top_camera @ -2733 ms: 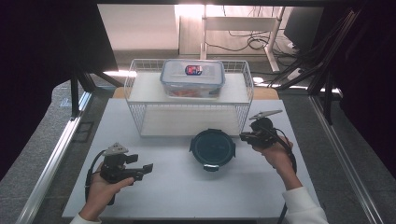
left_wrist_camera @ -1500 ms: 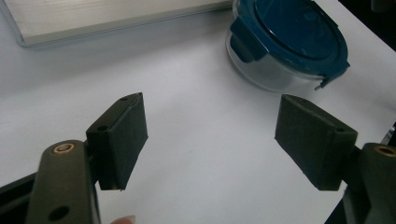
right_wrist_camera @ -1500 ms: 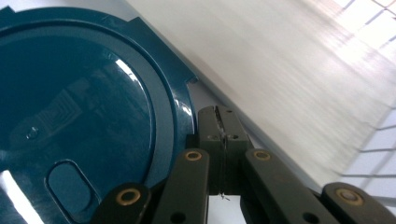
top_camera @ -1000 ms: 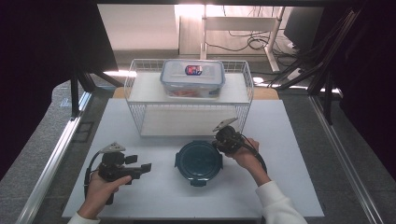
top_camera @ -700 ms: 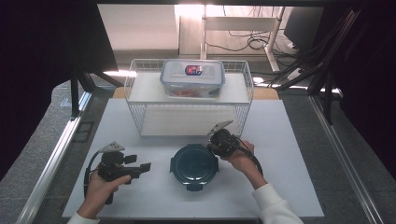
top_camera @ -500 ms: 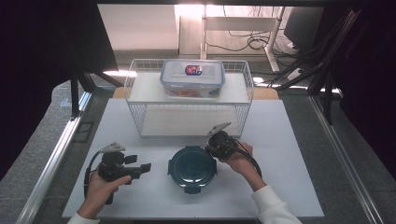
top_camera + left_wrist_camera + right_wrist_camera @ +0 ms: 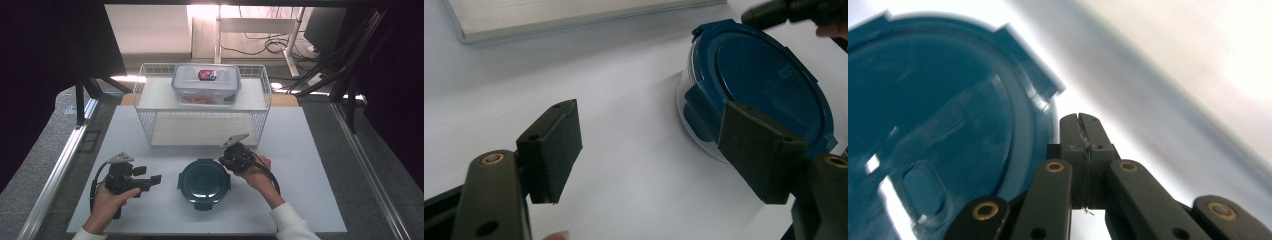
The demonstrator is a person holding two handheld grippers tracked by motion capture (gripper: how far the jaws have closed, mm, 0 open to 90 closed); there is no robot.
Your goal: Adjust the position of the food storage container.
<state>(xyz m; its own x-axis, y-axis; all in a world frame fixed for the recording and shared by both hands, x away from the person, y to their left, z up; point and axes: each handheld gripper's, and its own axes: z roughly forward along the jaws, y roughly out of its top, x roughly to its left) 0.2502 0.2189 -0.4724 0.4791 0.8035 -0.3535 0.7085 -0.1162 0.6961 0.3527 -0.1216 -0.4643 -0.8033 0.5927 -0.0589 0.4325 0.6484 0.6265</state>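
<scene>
A round container with a dark blue clip lid (image 7: 204, 181) sits on the white table (image 7: 310, 165), near the front middle. My right gripper (image 7: 223, 161) is shut with nothing between its jaws, and its tip is against the lid's upper right rim. In the right gripper view the closed fingertips (image 7: 1079, 120) lie just beside the blue lid (image 7: 938, 125). My left gripper (image 7: 156, 178) is held open to the left of the container, pointing at it. In the left gripper view the open gripper (image 7: 649, 145) frames bare table, with the container (image 7: 769, 85) beyond the right jaw and the right gripper (image 7: 769, 12) at the top.
A white wire basket (image 7: 200, 127) stands at the back middle of the table. A clear rectangular lidded box (image 7: 206, 82) rests on it. Dark metal frame rails run along both sides of the table.
The right gripper has moved left and toward the person, and the round container has slid the same way with it. The left gripper has stayed put.
</scene>
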